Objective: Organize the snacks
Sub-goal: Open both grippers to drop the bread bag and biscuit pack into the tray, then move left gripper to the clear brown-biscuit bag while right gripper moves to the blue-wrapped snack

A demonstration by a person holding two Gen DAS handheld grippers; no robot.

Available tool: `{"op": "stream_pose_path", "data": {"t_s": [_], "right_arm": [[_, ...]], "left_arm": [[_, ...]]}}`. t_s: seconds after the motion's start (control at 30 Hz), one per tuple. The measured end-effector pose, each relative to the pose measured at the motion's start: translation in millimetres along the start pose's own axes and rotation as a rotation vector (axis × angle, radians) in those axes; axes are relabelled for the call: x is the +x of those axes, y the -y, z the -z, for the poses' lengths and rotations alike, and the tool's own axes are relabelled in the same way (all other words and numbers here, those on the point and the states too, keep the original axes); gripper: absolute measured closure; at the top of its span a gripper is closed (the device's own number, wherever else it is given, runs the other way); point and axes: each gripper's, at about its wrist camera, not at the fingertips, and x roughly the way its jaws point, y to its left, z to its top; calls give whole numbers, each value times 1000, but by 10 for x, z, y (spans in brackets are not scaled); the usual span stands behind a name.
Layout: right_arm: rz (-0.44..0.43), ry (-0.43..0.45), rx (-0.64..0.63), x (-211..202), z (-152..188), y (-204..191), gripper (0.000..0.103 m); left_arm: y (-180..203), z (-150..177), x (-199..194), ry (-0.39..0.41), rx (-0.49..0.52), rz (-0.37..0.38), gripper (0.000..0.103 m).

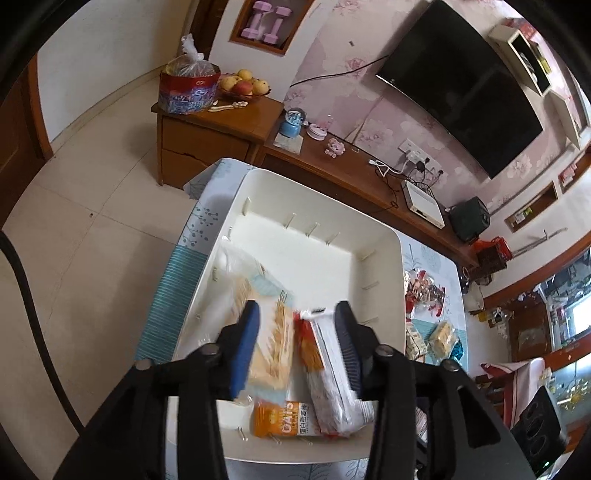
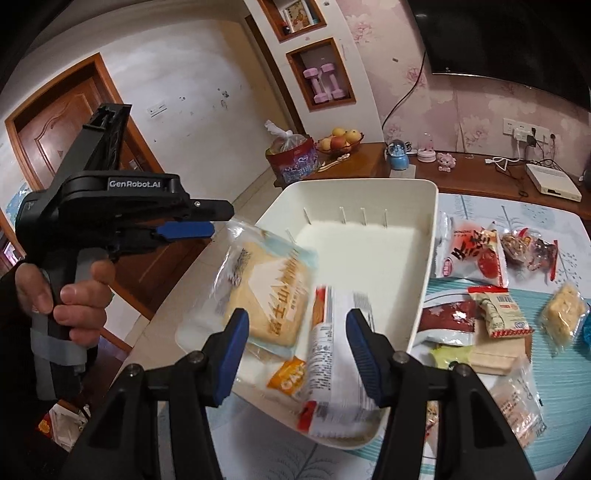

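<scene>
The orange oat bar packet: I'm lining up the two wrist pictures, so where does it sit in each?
Left wrist: orange oat bar packet lies low in the middle, at the white bin's near end, below the tool's fingers.
Right wrist: it peeks out low in the middle, under the red-and-white packet.
Shared landmark: the pink dumbbells in the wall niche.

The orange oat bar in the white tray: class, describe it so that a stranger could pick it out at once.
Find the white tray on the patterned tablecloth. At its near end lie three packets. The orange oat bar is the smallest, wedged between the clear-wrapped yellow cake and the red-and-white packet, and the only one with a solid orange wrapper and white lettering.
</scene>
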Motion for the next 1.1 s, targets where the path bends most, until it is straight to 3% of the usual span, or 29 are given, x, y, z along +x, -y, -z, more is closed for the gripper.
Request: {"op": "stream_pose_path", "data": {"t_s": [0.27, 0.33, 0.57, 0.8, 1.1], "right_arm": [[56, 10, 37, -156, 112, 168, 47], [62, 14, 43, -209, 142, 225, 47], [75, 31, 90, -451, 224, 525, 45], [98, 18, 143, -682, 346, 965, 38], [102, -13, 201, -999, 450, 1633, 34]], "left_arm": [[379, 175, -70, -2, 140, 15, 52], [491, 217, -87, -2, 160, 20, 46], [990, 341, -97, -16, 232, 24, 41], [1529, 536, -24, -40, 272, 8, 24], [2189, 895, 370, -109, 289, 8, 20]]}}
